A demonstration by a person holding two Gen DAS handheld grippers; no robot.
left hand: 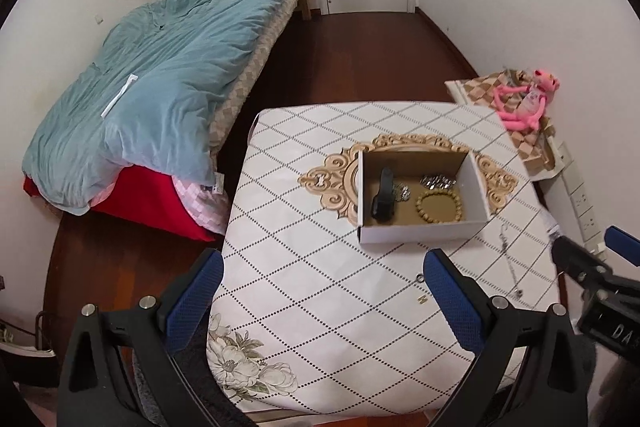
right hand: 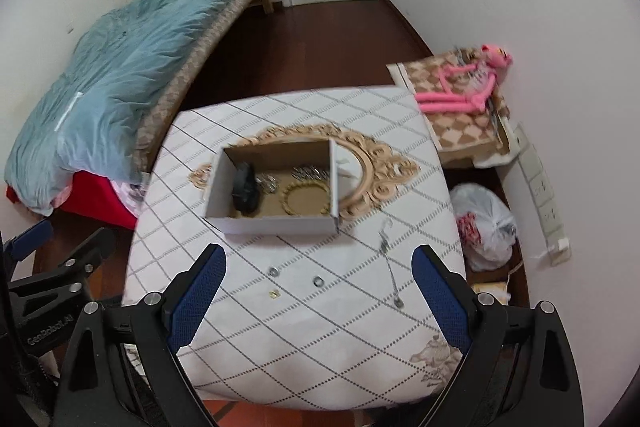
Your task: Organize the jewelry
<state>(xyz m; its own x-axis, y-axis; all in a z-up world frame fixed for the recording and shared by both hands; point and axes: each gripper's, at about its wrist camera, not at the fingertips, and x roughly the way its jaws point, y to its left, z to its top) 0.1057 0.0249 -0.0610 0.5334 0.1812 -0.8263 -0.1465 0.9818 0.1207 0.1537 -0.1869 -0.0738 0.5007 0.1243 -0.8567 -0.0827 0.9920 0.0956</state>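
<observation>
Both your left hand-held gripper (left hand: 322,297) and right hand-held gripper (right hand: 318,291) are spread, empty. The thin silver chain (right hand: 390,267), lower centre-right, could slip or snag on the diamond-patterned worktop (right hand: 280,347).

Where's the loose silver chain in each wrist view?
Left wrist: silver chain lies on the tablecloth at right, right of the cardboard box.
Right wrist: silver chain lies right of centre, below the box's right corner.
Shared landmark: the ornate mirror frame under the box.
</observation>
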